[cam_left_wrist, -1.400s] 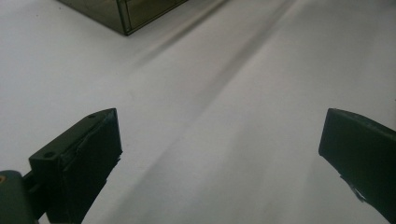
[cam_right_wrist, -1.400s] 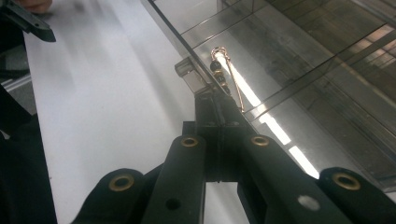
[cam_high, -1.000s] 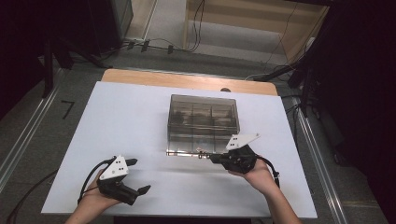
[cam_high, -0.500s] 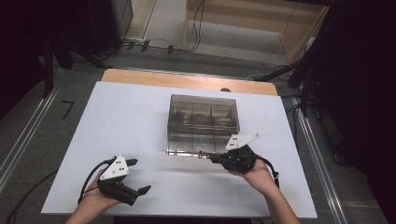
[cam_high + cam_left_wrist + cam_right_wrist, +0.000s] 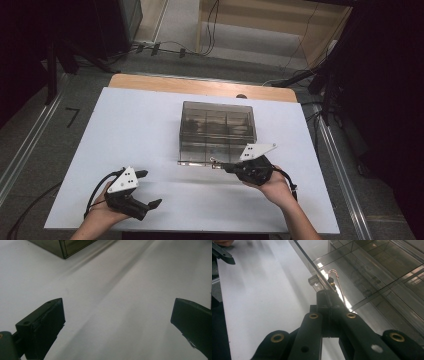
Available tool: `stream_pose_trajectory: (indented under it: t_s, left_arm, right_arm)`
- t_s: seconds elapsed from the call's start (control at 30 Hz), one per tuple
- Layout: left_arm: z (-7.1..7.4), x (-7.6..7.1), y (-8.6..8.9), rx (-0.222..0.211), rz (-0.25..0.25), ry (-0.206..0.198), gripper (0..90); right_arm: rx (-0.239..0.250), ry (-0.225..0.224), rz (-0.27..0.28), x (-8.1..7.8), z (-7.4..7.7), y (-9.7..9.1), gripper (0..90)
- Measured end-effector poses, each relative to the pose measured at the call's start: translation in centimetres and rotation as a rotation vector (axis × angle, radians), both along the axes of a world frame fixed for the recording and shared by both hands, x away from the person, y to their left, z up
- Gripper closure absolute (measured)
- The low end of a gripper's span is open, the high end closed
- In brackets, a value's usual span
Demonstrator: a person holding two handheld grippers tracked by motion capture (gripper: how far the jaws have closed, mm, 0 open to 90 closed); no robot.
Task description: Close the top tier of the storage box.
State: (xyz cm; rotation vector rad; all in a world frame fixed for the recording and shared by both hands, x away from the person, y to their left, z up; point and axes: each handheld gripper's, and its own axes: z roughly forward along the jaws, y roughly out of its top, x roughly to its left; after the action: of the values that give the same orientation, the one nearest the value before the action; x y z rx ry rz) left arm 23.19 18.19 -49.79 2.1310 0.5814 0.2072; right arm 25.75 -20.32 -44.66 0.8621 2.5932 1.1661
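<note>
Two handheld grippers are being held over a white table (image 5: 150,125), one in each of a person's hands. A smoky transparent organizer box (image 5: 217,131), divided into compartments, is standing near the table's middle, and its hinged lid (image 5: 197,163) is lying open and flat toward the person.

The right gripper (image 5: 222,166) is being pointed at the front edge of that lid. In the right gripper view its jaws are clenched together, and a small earring (image 5: 333,280), a thin copper-coloured wire hook with dark beads, is being pinched at its lower end between the tips. The earring is being held just above the lid's clear latch tab (image 5: 315,281), with the box's compartments lying beyond it. No contents can be made out in the compartments through the tinted walls.

The left gripper (image 5: 148,189) is being kept low at the near left of the table, well apart from the box. Its jaws are released and spread wide, with nothing between them.

The step in hand is judged to be carrying the earring into a compartment. To do it well, the grip is best being kept firm, since so slight a wire could slip or twist. The earring should be lifted clear of the lid edge and front wall, then lowered well inside one compartment before the jaws are let go.
</note>
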Motion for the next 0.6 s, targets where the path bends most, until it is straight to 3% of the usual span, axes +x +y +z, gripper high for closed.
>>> stream_pose_trajectory:
  t_s: [0.6]
  left_arm:
    - [-0.01, 0.03, 0.02, 0.004, 0.001, 0.000, 0.0]
  right_arm:
    - [0.023, 0.003, -0.019, 0.44, -0.05, -0.05, 87.5]
